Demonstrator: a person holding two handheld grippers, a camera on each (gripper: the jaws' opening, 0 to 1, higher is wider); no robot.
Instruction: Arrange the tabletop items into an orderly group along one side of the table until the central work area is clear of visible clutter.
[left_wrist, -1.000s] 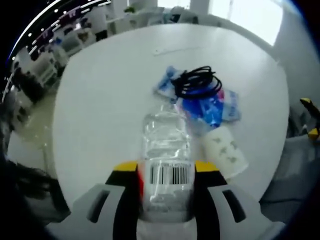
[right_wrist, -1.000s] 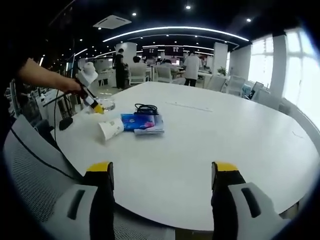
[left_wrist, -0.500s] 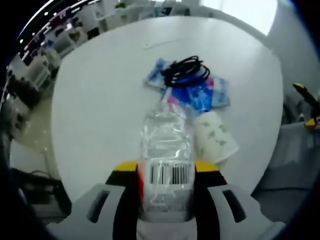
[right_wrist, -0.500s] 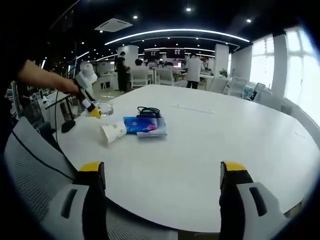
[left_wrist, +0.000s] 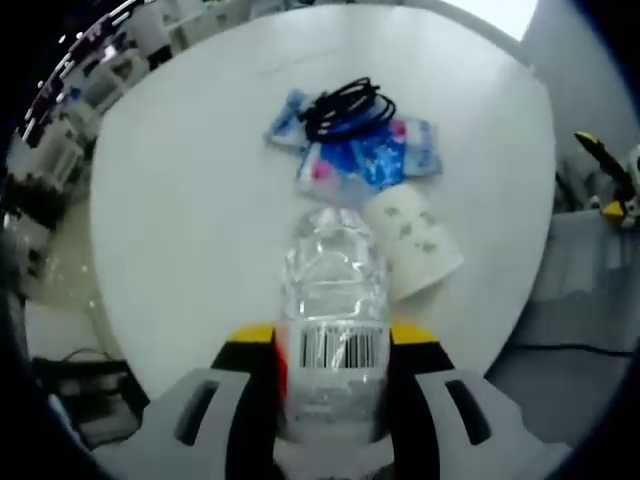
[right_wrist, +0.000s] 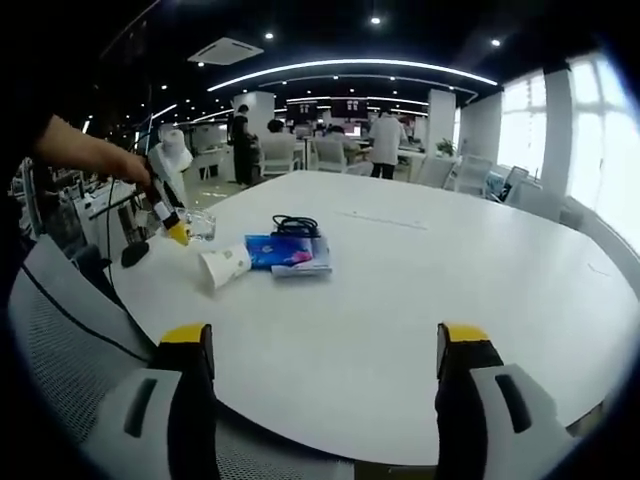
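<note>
The left claw (left_wrist: 330, 345) is clamping a clear bottle (left_wrist: 333, 290) between its jaws, above the table (left_wrist: 180, 200). Just ahead are lying a paper cup (left_wrist: 412, 238), blue packets (left_wrist: 370, 160) and a black cable (left_wrist: 345, 105). The right claw (right_wrist: 325, 345) is hanging wide apart, gripping nothing, with those items far ahead to its left.

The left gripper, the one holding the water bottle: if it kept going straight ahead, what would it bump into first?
Probably the blue packets just past the bottle held by the left gripper, with the paper cup beside them; depth is hard to judge.

clear bottle (left_wrist: 333, 275) — barcode label, white table (left_wrist: 190, 200), black cable (left_wrist: 345, 105)
</note>
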